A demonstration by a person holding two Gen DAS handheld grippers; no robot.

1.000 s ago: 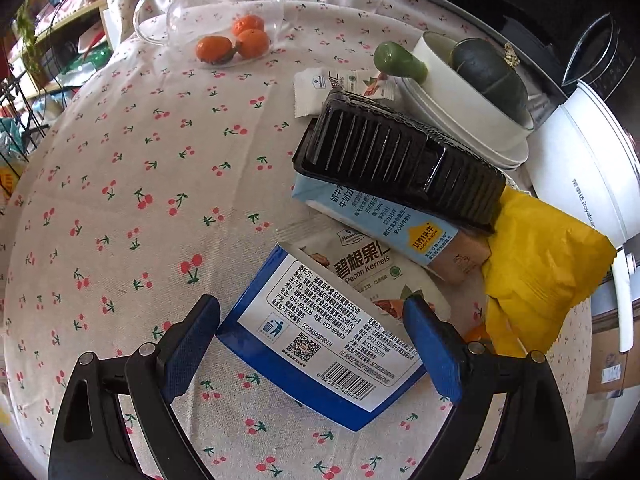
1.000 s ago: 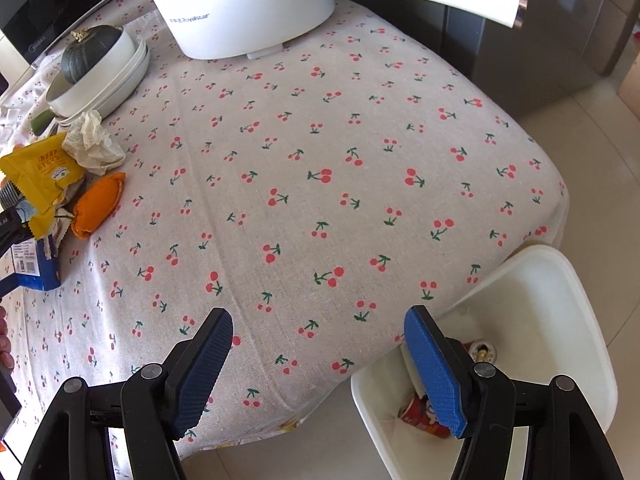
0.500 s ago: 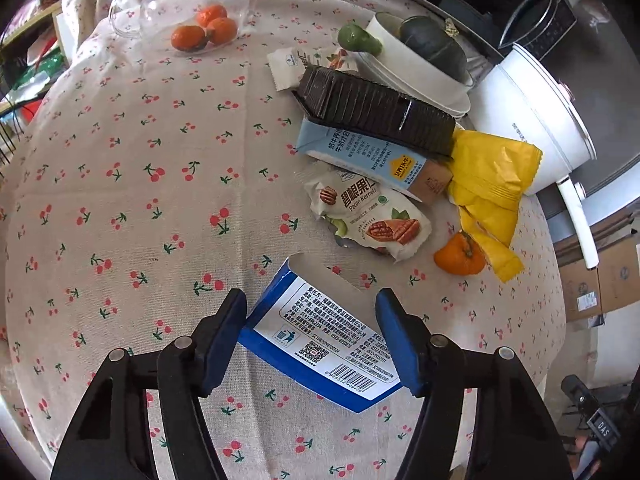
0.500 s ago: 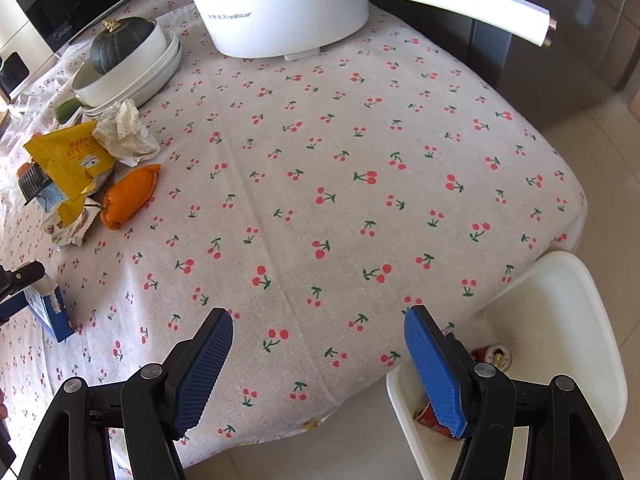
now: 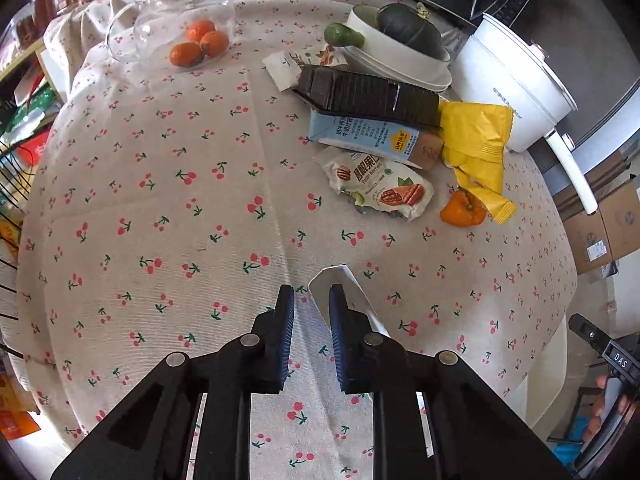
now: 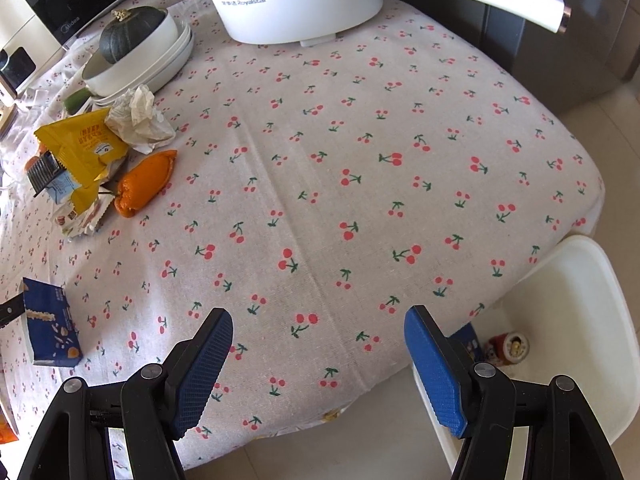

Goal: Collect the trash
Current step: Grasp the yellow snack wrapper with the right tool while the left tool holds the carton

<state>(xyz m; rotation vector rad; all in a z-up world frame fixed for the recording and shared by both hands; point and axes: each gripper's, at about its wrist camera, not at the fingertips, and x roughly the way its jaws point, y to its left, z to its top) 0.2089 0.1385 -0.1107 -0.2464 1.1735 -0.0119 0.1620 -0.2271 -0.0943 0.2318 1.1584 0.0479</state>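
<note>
1. Closing within the last moment, the left gripper (image 5: pixel 311 304) now has narrow jaws with the blue carton (image 6: pixel 50 322) between them; one second ago they stood wide around its printed white label
2. In the left wrist view only a white folded flap of the carton (image 5: pixel 340 284) shows, at the lower centre just beside the right pad; I cannot tell there if the pads press it
3. In the right wrist view the carton is at the lower left edge, tilted over the cloth; earlier it lay flat in the pile at the left edge
4. Right gripper (image 6: pixel 318 354) is wide with nothing between its ribbed blue pads, same as before
5. Tablecloth (image 6: pixel 340 140) is woven fabric with red cherry print
6. Remaining pile in the upper right of the left view: black ribbed plastic tray (image 5: pixel 370 96), pale blue box (image 5: pixel 368 136), glossy nut bag (image 5: pixel 380 188), crinkled yellow wrapper (image 5: pixel 476 144), orange peel (image 5: pixel 462 212)
7. White plastic bin (image 6: pixel 568 320) at the lower right holds a small red can (image 6: pixel 510 348)
</note>
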